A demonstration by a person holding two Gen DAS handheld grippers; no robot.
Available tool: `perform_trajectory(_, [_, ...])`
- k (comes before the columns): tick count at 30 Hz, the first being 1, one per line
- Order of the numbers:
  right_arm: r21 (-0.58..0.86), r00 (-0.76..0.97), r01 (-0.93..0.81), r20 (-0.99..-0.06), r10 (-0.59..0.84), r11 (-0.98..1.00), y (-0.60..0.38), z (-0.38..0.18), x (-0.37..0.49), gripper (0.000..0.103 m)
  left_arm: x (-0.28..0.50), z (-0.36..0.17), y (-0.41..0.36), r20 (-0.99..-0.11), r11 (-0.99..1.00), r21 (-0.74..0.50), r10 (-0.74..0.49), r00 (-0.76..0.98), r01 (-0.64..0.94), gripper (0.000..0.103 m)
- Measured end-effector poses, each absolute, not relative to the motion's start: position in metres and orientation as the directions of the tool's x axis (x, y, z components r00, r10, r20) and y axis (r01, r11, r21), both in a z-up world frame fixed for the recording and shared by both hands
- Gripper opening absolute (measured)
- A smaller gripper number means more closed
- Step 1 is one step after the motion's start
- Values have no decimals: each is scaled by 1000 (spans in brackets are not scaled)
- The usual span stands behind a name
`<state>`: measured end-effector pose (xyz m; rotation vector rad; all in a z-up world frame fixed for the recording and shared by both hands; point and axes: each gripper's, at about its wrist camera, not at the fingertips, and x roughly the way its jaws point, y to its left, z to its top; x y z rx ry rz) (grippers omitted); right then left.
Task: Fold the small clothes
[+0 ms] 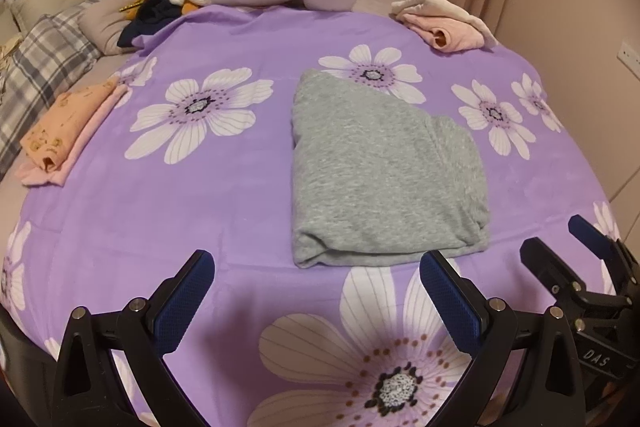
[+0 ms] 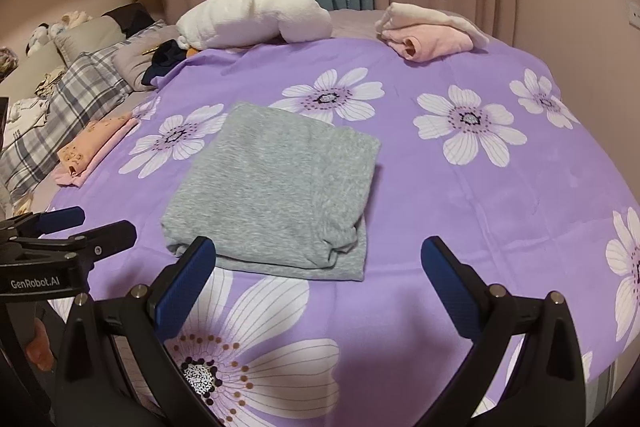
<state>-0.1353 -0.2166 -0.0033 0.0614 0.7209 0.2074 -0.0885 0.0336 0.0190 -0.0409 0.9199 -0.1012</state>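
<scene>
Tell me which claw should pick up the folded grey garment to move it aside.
Probably the right claw: it is open, with one finger against the grey garment's near edge. The left claw, also open, sits farther left over bare sheet.

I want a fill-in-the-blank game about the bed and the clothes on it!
1. The folded garment in the middle of the bedspread is ____ in colour.
2. The bedspread is purple with big white ____ printed on it.
3. The left gripper and right gripper are both ____, holding nothing.
4. The orange folded cloth lies on top of a ____ one.

Missing words: grey; flowers; open; pink
</scene>
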Motion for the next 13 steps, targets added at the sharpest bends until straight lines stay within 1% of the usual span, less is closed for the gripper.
perform_trajectory(13, [133,714,-170,-666,215,976,-212,-8,-133,103,-87,18,34,-795,995,-78,-103,598,68,102])
